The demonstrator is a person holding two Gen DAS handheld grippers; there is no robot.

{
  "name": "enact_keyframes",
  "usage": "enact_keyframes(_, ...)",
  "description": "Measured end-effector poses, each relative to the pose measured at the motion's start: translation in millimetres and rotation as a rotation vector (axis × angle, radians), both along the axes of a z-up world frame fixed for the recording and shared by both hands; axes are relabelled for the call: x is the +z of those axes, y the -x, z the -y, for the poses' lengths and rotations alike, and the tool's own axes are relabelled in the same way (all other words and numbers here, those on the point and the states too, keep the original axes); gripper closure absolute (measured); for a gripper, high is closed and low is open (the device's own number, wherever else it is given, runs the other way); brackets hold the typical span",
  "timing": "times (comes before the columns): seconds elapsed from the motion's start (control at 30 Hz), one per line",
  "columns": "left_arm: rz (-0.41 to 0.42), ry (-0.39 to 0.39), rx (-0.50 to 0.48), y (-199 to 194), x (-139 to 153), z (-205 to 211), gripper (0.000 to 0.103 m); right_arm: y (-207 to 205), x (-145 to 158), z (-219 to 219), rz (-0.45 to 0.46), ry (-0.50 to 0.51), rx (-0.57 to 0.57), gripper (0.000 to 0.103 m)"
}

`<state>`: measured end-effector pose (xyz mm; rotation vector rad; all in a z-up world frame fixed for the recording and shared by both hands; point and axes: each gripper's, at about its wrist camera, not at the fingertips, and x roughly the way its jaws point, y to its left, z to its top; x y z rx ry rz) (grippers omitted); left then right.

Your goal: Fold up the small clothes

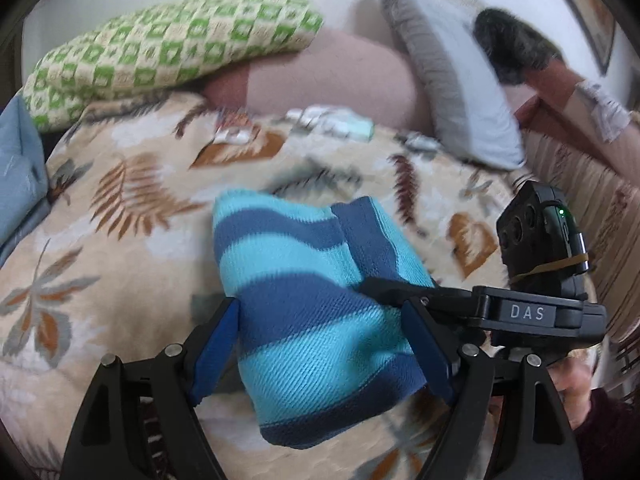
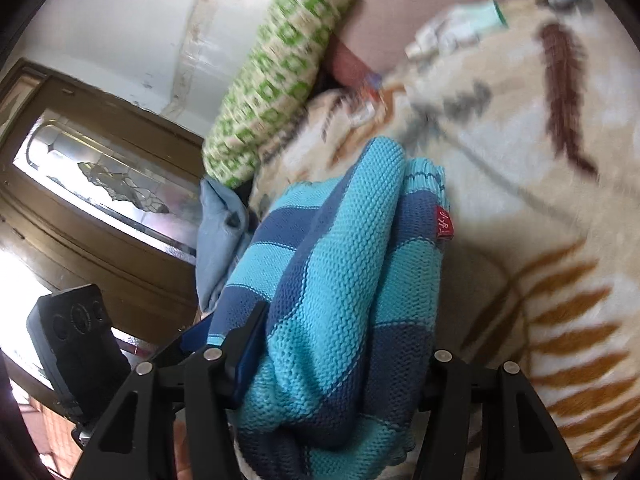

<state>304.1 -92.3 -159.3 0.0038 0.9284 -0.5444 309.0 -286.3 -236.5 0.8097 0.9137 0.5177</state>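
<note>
**Striped knit bunched, mid-fold, off the bed**

Blue/turquoise striped knit garment (image 1: 308, 312) doubled over in several layers, lifted above leaf-print bed cover (image 1: 120, 208). Left claw (image 1: 320, 344) spread wide w/ cloth lying between pads; real pinch – cannot tell. Right claw (image 2: 344, 360) clenched on bunched garment, red tag (image 2: 444, 226) at approx 1 o'clock of bundle. Likely halfway+: folds made, but edges uneven, not laid flat yet. Left to do: set down, square up, smooth. Green checked pillow (image 1: 168, 52) at 11 o'clock, grey pillow (image 1: 452, 92) at 1 o'clock.
</note>
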Motion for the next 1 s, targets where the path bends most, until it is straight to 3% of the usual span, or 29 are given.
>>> enact_keyframes(0.1,-0.044,-0.072,0.021,-4.0,-15.4,-2.7,0.02,1.1,-28.4,-4.7,-0.113,-0.065,0.003,0.041)
enact_keyframes(0.23,-0.045,-0.063,0.061,3.4,-9.6,-11.6,0.02,4.3,-24.2,5.1,-0.135,-0.085,-0.019,0.033)
enact_keyframes(0.33,0.005,-0.083,0.111,21.7,7.2,-16.3,0.02,20.6,-8.5,16.2,-0.106,-0.061,-0.058,0.031)
enact_keyframes(0.43,0.079,-0.147,0.175,40.8,26.0,-14.9,0.02,41.9,17.6,23.6,-0.047,0.037,-0.094,0.031)
enact_keyframes(0.6,0.212,-0.262,0.263,84.2,60.4,-13.5,0.02,94.3,84.9,19.8,0.138,0.294,-0.173,0.031)
enact_keyframes(0.87,0.326,-0.275,0.367,150.4,116.5,-33.2,0.019,189.1,143.1,-12.2,0.291,0.587,-0.242,0.029)
enact_keyframes(0.93,0.359,-0.273,0.403,165.8,132.4,-41.5,0.016,206.4,155.9,-22.0,0.328,0.641,-0.243,0.029)
enact_keyframes(1.0,0.393,-0.257,0.427,181.0,147.7,-50.2,0.004,224.7,172.1,-31.8,0.372,0.692,-0.256,0.029)
